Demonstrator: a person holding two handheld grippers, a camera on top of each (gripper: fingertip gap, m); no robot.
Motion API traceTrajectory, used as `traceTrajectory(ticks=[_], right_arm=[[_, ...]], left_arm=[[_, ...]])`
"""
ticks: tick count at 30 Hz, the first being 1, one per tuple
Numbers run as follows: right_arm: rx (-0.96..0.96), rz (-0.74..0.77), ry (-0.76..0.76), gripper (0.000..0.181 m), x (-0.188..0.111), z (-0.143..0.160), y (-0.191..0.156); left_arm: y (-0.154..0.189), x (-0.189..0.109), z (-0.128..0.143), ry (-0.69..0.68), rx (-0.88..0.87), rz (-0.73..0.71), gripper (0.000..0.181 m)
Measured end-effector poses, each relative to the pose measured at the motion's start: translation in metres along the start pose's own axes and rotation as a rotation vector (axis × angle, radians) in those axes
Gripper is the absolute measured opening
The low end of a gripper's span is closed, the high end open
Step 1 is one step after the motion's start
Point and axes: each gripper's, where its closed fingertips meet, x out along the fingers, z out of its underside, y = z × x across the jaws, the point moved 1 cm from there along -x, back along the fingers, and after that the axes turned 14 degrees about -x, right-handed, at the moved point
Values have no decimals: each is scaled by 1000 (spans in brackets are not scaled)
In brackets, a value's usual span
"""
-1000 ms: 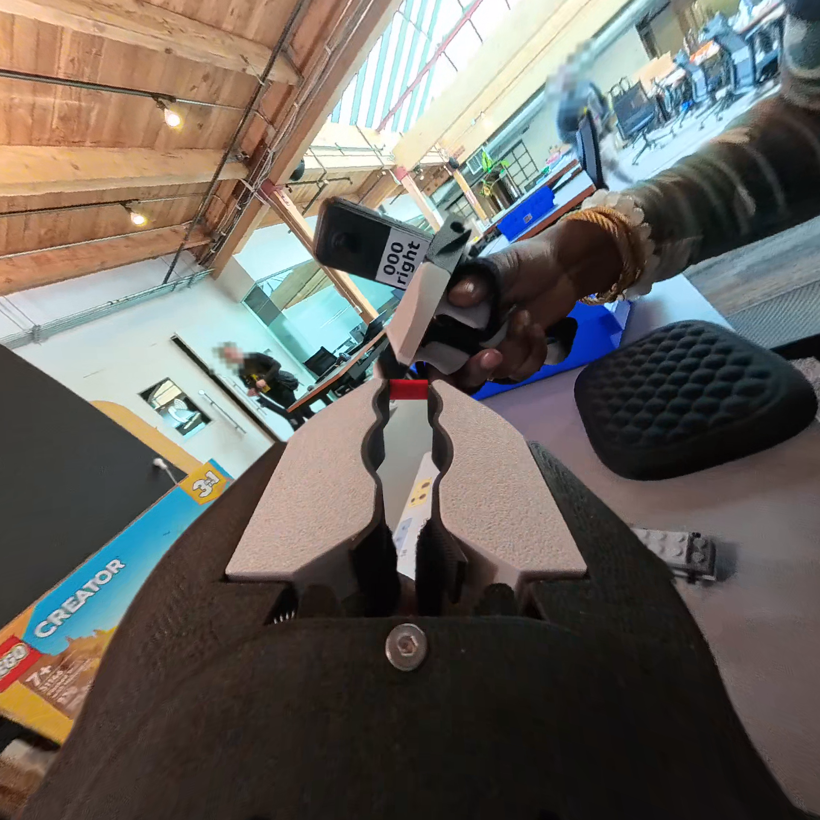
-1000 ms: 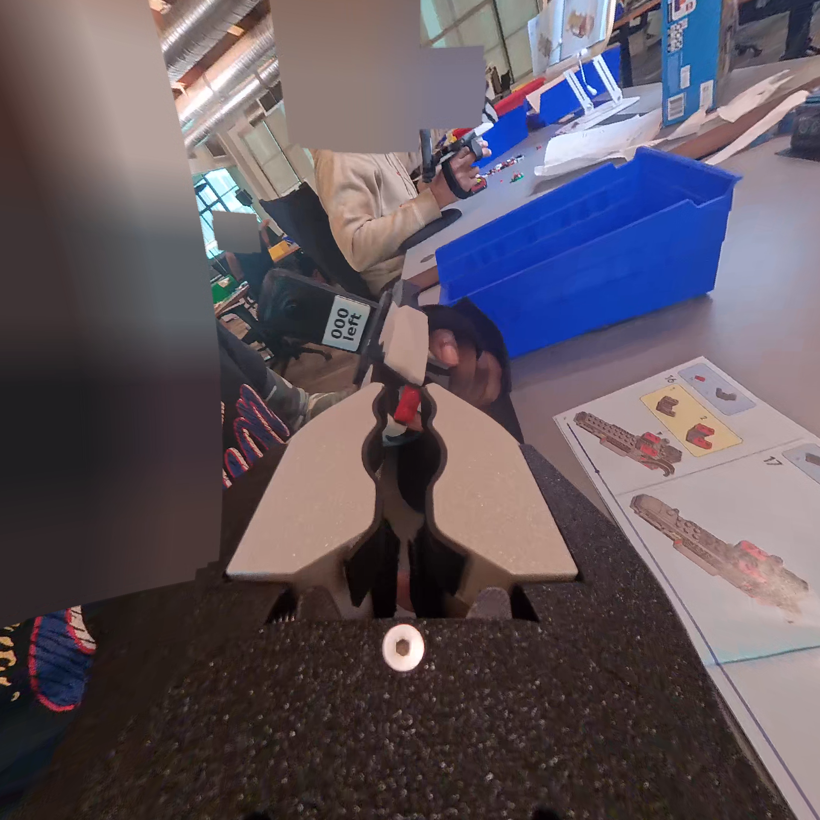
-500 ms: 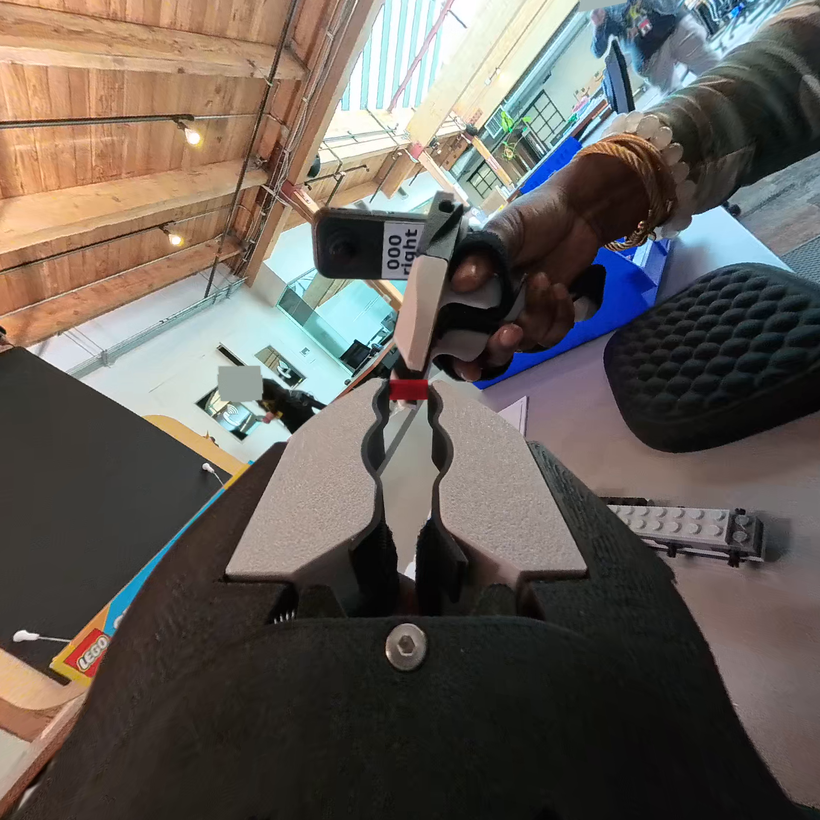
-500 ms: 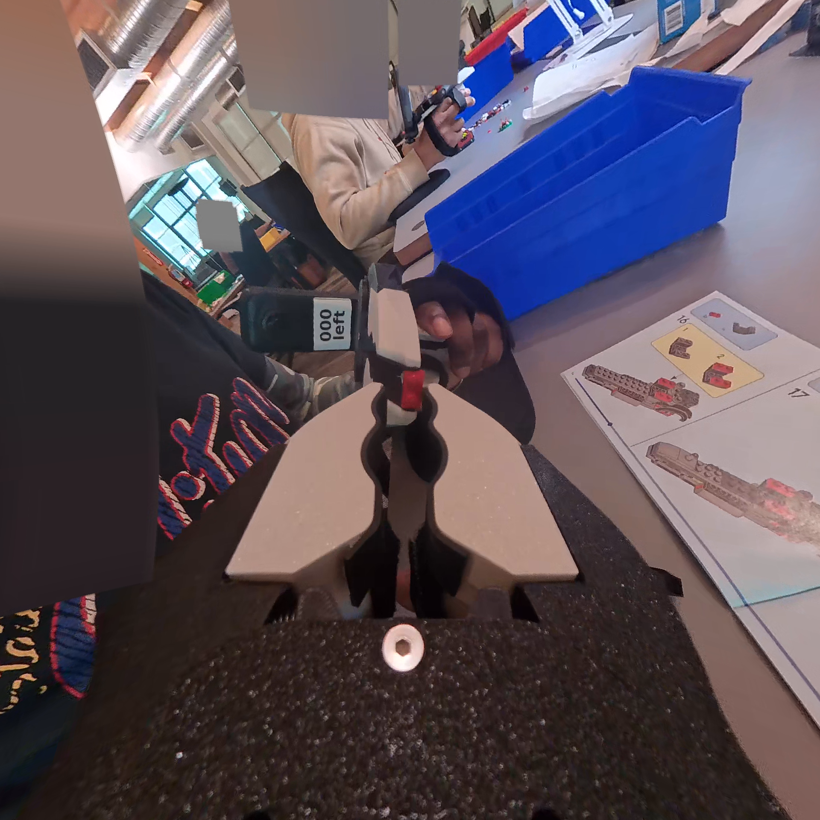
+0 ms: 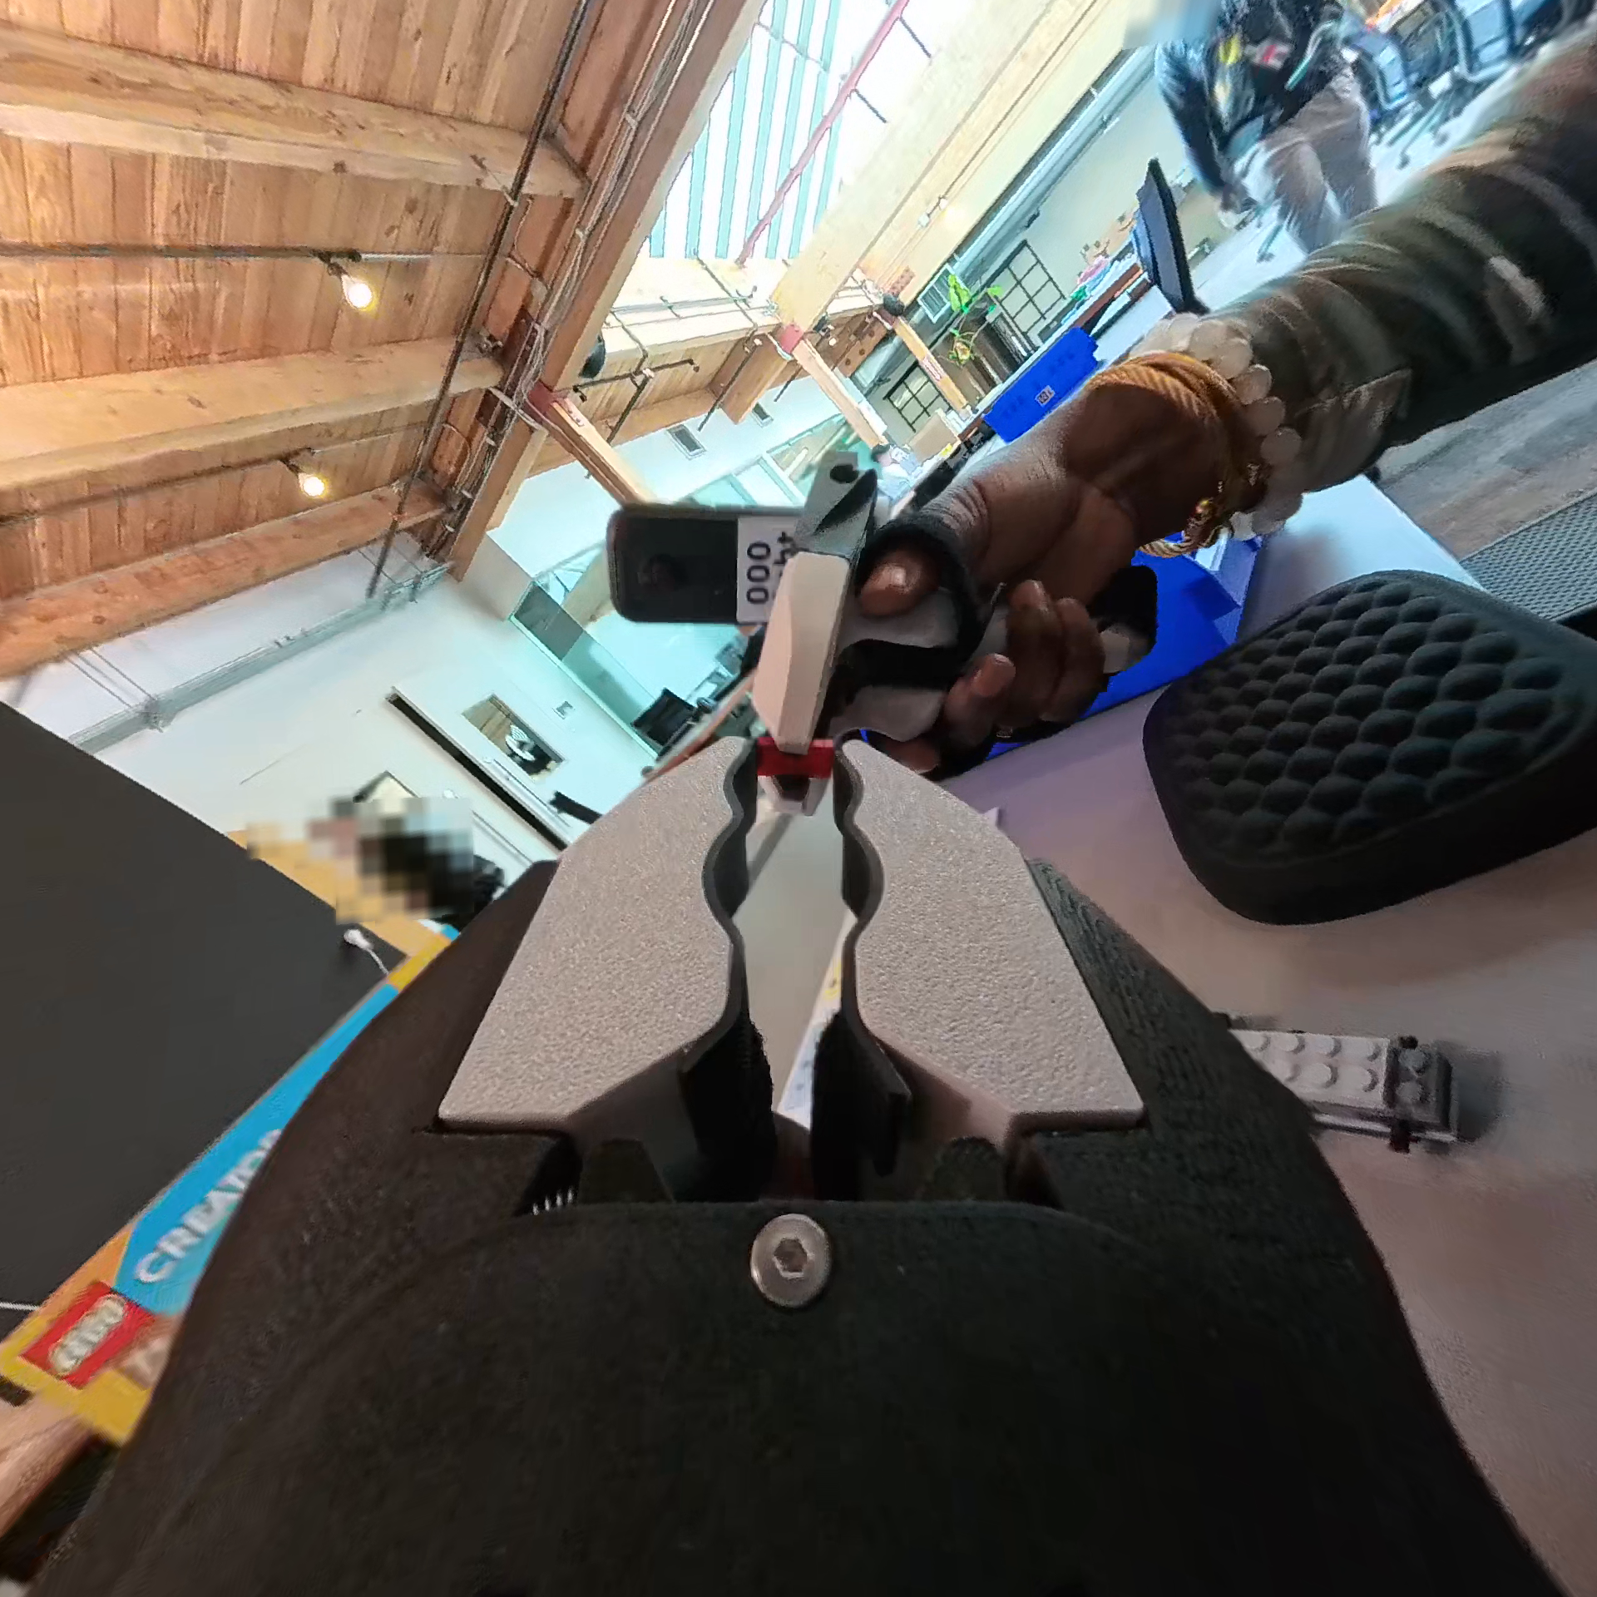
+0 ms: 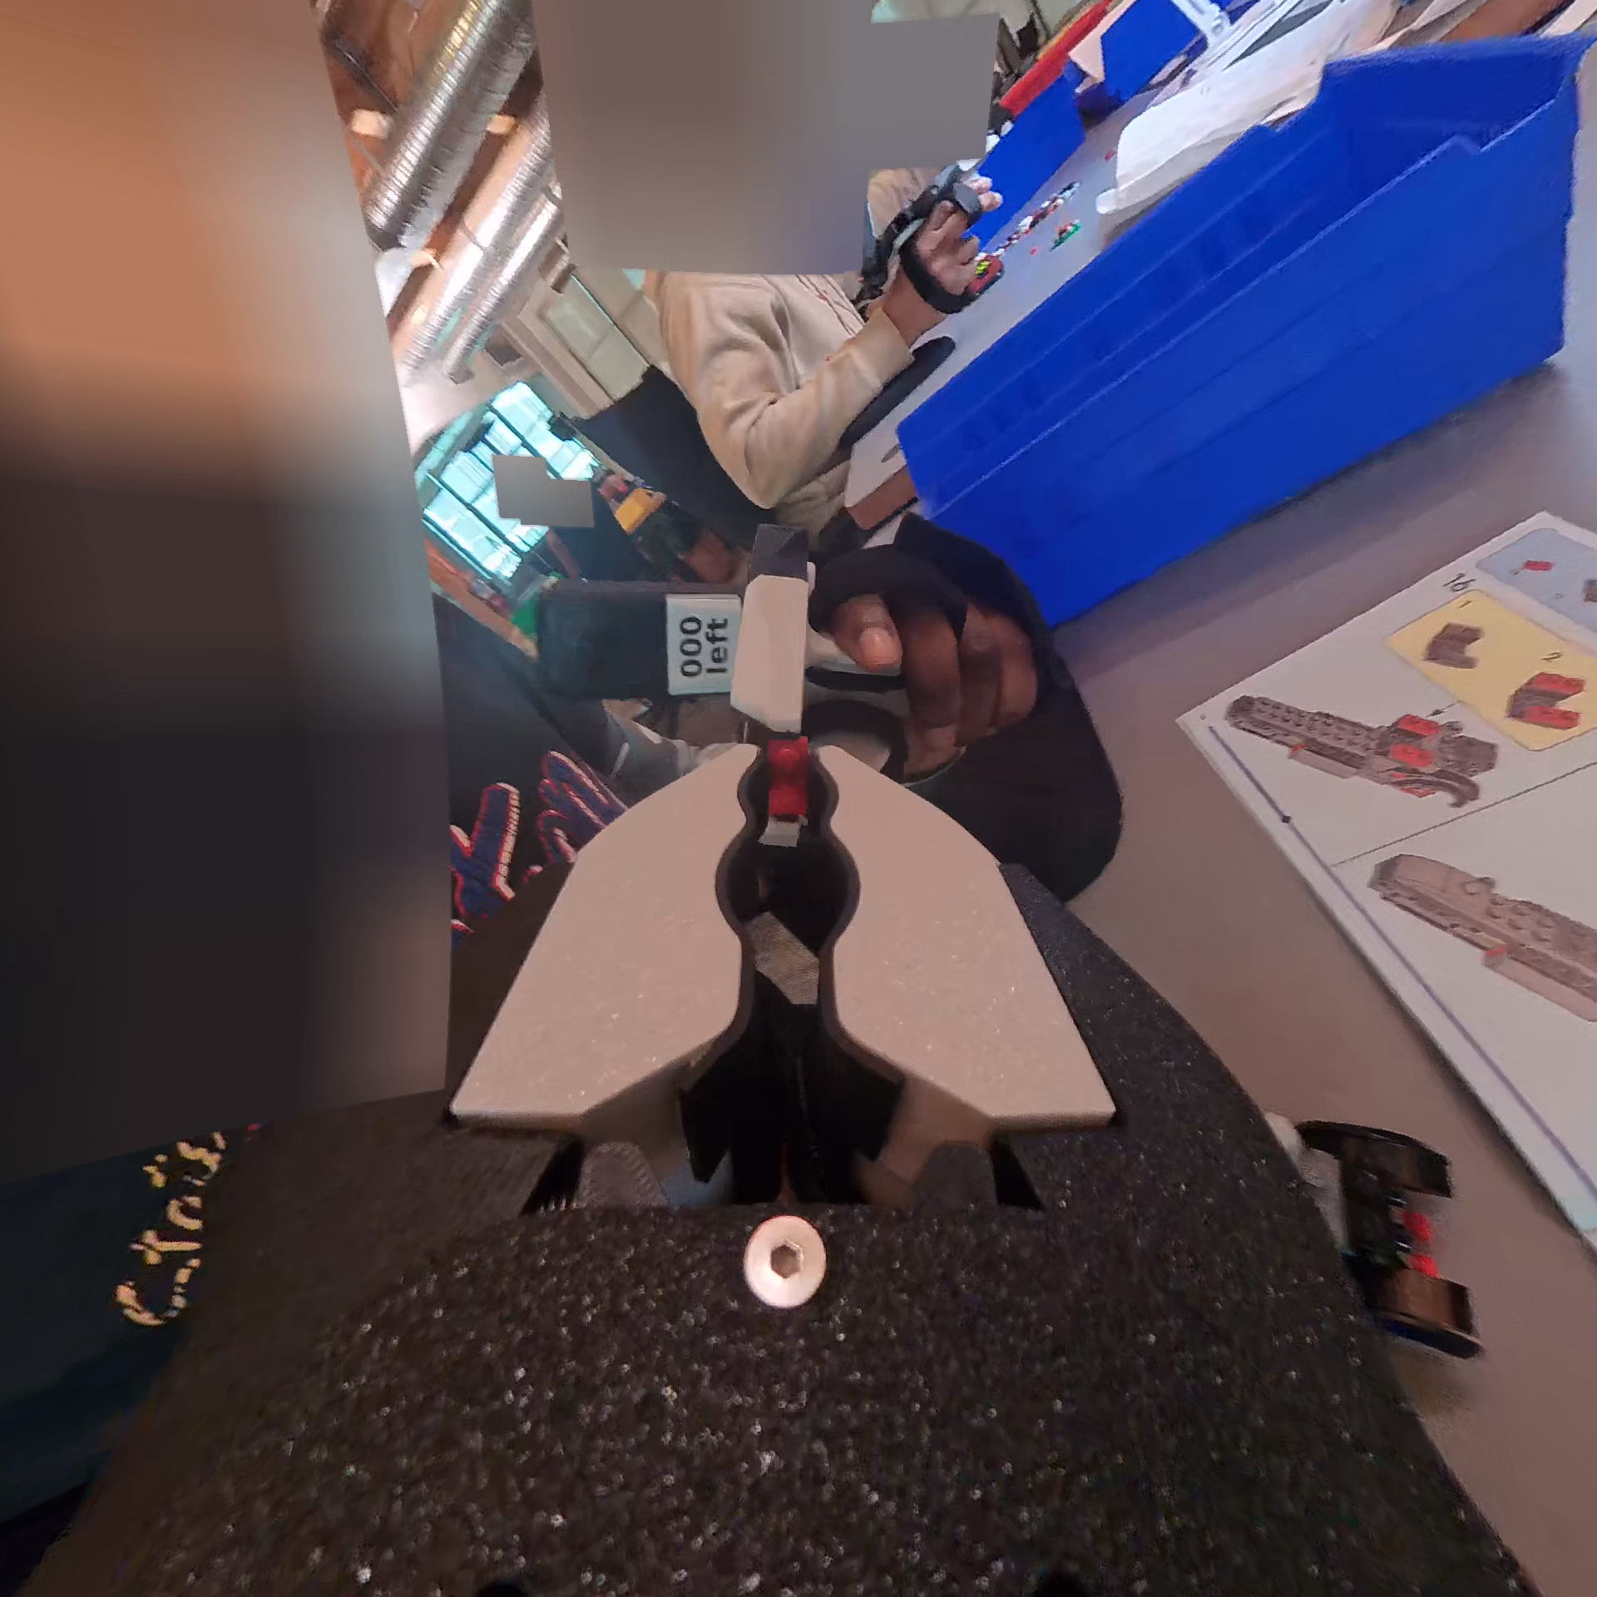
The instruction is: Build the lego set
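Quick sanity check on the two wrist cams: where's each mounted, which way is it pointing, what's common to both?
Left wrist view: sits on the left tongs, tilted up toward the ceiling and the right tongs; shows the right hand and a grey plate on the table.
Right wrist view: sits on the right tongs, faces back at the left hand; booklet and blue bin to the side.
Shared: the red brick, where both tongs' tips meet.
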Motion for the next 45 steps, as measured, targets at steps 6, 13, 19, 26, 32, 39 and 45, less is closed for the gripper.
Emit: traceTrajectory(ticks=[6, 13, 19, 26, 32, 39, 45], right_arm=[[-210, 286, -162, 8, -32, 2, 21], [-334, 530, -524, 8, -68, 40, 45], [-296, 457, -675, 8, -59, 80, 47], [-239, 557, -732, 9, -53, 100, 49], [-416, 557, -750, 8, -50, 89, 42], [-372, 527, -865, 9, -61, 123, 48], [-362, 546, -851, 9, -58, 128, 63]], left_arm=[[-8, 4, 24, -146, -354, 34, 32], [9, -1, 74, -510, -613, 120, 41], [43, -3, 100, -741, -594, 263, 36], [44, 7, 100, -696, -563, 318, 20], [42, 14, 86, -604, -628, 424, 6], [39, 18, 105, -684, -660, 570, 60], [51, 24, 131, -800, -631, 727, 57]])
